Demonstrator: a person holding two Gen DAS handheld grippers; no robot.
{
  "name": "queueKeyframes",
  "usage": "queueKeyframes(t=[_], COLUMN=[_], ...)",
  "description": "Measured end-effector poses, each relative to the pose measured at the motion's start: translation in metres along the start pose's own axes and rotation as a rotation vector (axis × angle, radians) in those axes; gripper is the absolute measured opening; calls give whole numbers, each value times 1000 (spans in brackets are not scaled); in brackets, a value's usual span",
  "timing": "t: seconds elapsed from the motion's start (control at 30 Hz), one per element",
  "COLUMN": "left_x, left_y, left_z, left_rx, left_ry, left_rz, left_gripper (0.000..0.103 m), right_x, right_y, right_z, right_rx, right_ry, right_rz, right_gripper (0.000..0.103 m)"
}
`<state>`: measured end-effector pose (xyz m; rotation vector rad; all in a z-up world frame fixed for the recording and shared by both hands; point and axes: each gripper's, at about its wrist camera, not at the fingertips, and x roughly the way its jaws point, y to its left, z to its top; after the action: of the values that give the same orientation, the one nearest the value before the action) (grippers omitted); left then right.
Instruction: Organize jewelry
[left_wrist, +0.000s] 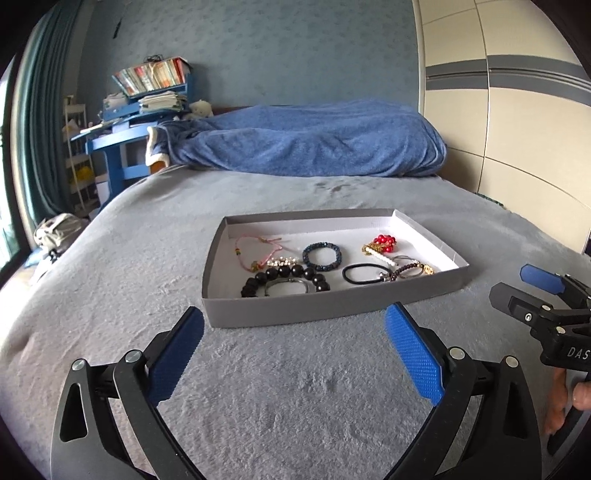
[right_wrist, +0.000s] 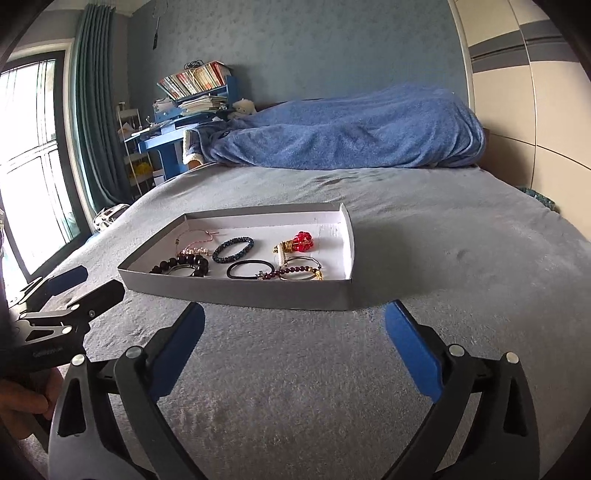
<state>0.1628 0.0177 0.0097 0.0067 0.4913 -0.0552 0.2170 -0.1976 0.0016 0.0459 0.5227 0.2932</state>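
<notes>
Jewelry sits gathered in a shallow grey tray (left_wrist: 295, 314) with a white inside, which lies on the grey bed cover (left_wrist: 129, 258) just ahead of both grippers. At the tray's near left a bracelet of big black beads (left_wrist: 286, 278) curls around a thin metal bangle. Behind it lies a pink cord bracelet (left_wrist: 255, 249), with a small pale beaded piece between the two. A dark blue beaded bracelet (left_wrist: 322, 255) rests near the middle, apart from the black hair tie (left_wrist: 360, 275) in front of it. On the right side a cluster of red beads (left_wrist: 384, 243) touches a gold-and-white piece, and a dark red bead bracelet (right_wrist: 286, 273) tangles with thin wire hoops at the near right corner.

The left gripper (left_wrist: 293, 354) hangs low over the cover in front of the tray, its blue-padded fingers spread wide with nothing between them. The right gripper (right_wrist: 295, 354) hangs likewise, short of the tray's near right corner, jaws released and holding nothing. Each shows at the edge of the other's view, side by side and well apart; a bare hand (right_wrist: 22, 402) grips the left one's handle.

Beyond the tray a rumpled blue blanket (left_wrist: 314, 144) lies heaped across the head of the bed. To the left stands a blue desk (left_wrist: 118, 147) stacked with books and papers, beside teal curtains (right_wrist: 96, 110) and a bright window (right_wrist: 29, 155). A cream wardrobe (left_wrist: 517, 110) with a grey band lines the right wall.
</notes>
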Motion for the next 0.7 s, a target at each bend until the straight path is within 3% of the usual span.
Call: queueKeyframes(t=[0.7], left_x=[3], left_y=[-3], left_z=[-1], left_rx=[15], left_ry=[21], left_rz=[5], left_gripper=[98], right_x=[-2], right_y=[8], right_z=[-2], right_rx=[-24], right_ry=[-6], right_rz=[9], right_gripper=[97])
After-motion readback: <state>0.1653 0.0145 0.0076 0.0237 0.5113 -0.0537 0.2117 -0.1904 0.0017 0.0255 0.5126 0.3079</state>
